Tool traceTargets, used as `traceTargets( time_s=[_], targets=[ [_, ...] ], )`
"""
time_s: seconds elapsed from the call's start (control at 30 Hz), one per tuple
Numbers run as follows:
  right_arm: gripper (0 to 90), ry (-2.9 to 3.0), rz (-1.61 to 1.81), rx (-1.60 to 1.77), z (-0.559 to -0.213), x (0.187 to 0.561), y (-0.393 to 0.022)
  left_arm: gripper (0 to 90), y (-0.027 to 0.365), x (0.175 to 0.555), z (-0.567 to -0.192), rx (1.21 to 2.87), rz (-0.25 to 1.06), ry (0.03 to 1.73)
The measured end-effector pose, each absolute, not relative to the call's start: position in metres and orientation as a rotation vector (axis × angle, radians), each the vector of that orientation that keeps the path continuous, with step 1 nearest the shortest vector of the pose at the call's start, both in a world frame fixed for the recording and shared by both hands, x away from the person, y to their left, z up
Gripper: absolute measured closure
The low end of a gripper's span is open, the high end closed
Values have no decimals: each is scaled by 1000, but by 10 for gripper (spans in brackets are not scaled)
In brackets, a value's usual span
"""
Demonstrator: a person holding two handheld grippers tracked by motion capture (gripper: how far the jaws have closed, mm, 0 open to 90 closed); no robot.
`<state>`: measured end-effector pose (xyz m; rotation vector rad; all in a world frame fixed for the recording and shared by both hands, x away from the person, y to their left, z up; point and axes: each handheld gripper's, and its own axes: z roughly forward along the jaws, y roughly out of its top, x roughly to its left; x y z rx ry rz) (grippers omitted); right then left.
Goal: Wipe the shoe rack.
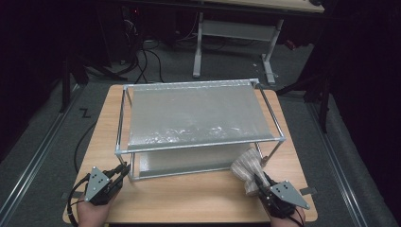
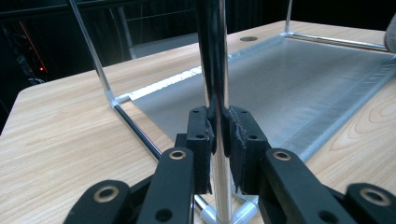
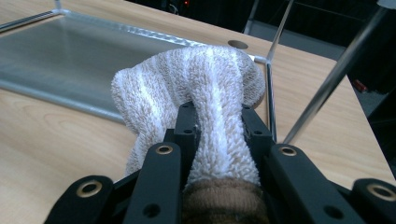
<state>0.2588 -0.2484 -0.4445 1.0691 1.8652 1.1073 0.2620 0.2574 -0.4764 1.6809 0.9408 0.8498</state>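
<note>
A metal-tube rack [image 1: 200,146] with a grey upper shelf and a grey lower shelf [image 2: 299,88] stands on the wooden table [image 1: 189,198]. My left gripper [image 1: 124,171] is at the rack's near left corner, shut on the upright corner post [image 2: 212,60]. My right gripper [image 1: 257,182] is at the rack's near right corner, shut on a bunched striped beige and white towel [image 3: 196,84]. The towel [image 1: 247,166] bulges out in front of the jaws, lifted off the table beside the right post.
The rack takes up most of the table; bare wood lies along the near edge between my hands. Beyond the table are a dark floor with cables [image 1: 142,61] and the white legs of another desk [image 1: 198,47].
</note>
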Motion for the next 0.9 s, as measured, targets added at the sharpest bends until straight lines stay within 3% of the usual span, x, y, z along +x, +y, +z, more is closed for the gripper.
traceTargets(
  time_s=[0.47, 0.63, 0.9],
  targets=[
    [733, 1770, 975, 1203, -448, 224, -296, 793, 261, 281, -477, 1675, 854, 968],
    [734, 1692, 937, 1262, -446, 236, -317, 792, 266, 281, -477, 1676, 875, 986],
    [733, 1672, 964, 1247, -438, 267, -310, 792, 280, 271, -477, 1655, 907, 1034]
  ],
)
